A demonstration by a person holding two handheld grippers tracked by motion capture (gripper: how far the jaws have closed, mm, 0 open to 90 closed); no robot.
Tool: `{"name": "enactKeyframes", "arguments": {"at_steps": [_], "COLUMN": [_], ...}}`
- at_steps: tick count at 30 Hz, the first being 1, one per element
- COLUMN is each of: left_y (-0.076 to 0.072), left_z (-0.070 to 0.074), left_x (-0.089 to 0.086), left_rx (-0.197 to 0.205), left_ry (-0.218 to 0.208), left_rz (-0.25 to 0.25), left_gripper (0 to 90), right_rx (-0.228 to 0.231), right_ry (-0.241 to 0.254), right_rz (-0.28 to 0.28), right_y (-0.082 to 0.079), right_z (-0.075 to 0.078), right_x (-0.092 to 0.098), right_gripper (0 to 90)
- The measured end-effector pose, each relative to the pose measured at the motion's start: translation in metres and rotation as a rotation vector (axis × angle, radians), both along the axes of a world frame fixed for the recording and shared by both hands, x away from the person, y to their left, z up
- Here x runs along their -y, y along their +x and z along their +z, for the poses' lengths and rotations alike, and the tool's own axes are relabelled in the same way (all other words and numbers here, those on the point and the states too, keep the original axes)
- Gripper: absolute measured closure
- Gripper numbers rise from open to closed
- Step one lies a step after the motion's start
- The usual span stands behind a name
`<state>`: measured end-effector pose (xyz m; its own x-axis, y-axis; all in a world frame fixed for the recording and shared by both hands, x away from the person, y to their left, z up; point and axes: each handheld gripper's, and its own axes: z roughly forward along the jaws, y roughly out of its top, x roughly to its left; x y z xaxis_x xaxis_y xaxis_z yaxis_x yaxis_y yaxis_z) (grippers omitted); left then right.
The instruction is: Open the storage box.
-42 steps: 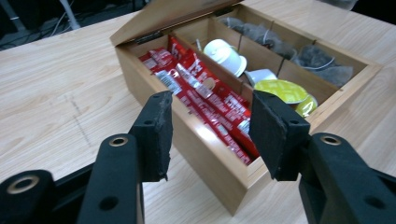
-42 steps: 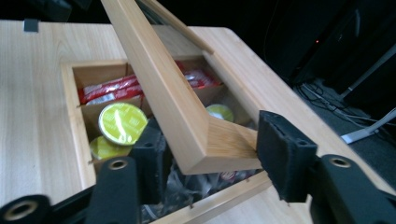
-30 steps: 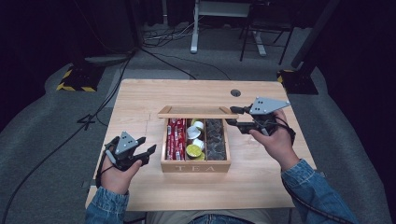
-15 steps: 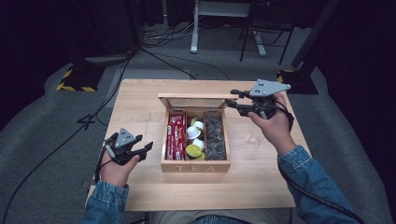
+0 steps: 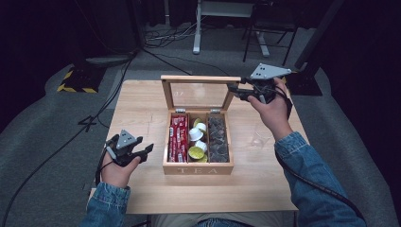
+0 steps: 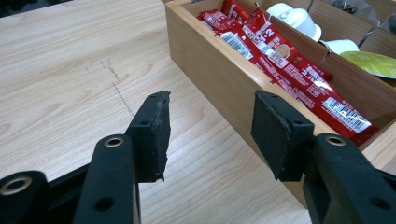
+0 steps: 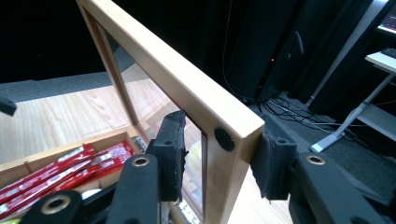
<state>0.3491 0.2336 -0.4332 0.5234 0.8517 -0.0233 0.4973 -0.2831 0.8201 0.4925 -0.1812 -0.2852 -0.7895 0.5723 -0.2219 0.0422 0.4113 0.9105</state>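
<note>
A: High view, noting progress; the tea box [image 5: 198, 163] sits mid-table [image 5: 142, 104], its glass-paned lid [image 5: 201, 93] raised to roughly upright at 12 o'clock of the box body; the opening looks all but done.

B: Right gripper view agrees; the right gripper [image 7: 217, 154] has its jaws narrowed on the lid's free corner, one pad on each face of the wooden frame; whether both pads press hard I cannot tell, but it reads as a grip on the lid.

A: And the left gripper [image 6: 210, 126]?

B: Jaws wide, nothing between them; it hovers low over bare table at 9 o'clock of the box, just beside its wall.

A: What's left, by my reckoning: tip the lid past upright so it rests on its hinges, let go, then whatever comes out of the box; the left gripper seems placed for that.

B: Counts; one box, one lid, three compartments; red sachets [image 5: 178, 137] in the 9 o'clock compartment, a packed stack I cannot number.

A: Middle compartment: about three white-topped pods [image 5: 196, 135] and two yellow-green ones [image 5: 195, 152], some overlapped; 3 o'clock compartment holds dark wrapped items [image 5: 218, 138], too murky to count.
</note>
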Motion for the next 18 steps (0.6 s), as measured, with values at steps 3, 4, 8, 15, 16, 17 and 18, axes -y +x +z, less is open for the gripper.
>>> {"name": "enactKeyframes", "arguments": {"at_steps": [3,4,8,15,16,17,18], "left_y": [0.000,0.000,0.000,0.001,0.001,0.002,0.002], "left_z": [-0.001,-0.001,-0.003,-0.006,-0.006,-0.007,-0.007], "left_x": [-0.001,-0.002,-0.002,-0.002,-0.002,-0.002,-0.001], "left_rx": [-0.001,-0.002,-0.005,-0.014,-0.014,-0.015,-0.017], "left_ry": [0.000,0.001,0.004,0.014,0.016,0.015,0.016], "left_rz": [0.004,0.007,0.009,0.012,0.010,0.010,0.009], "left_gripper": [47.0,46.8,45.7,44.3,44.2,44.2,44.2], "right_rx": [-0.003,-0.003,-0.006,-0.002,0.003,0.010,0.014], "right_ry": [0.006,0.010,0.029,0.073,0.070,0.063,0.058], "right_rz": [-0.010,-0.013,-0.029,-0.066,-0.076,-0.085,-0.090], "right_y": [0.006,0.008,0.016,0.029,0.031,0.033,0.034], "right_z": [0.002,0.002,0.001,-0.002,-0.002,-0.002,-0.003], "right_x": [-0.001,-0.001,-0.002,-0.006,-0.007,-0.008,-0.009], "right_gripper": [58.3,58.0,56.9,53.9,53.2,52.8,52.7]}}
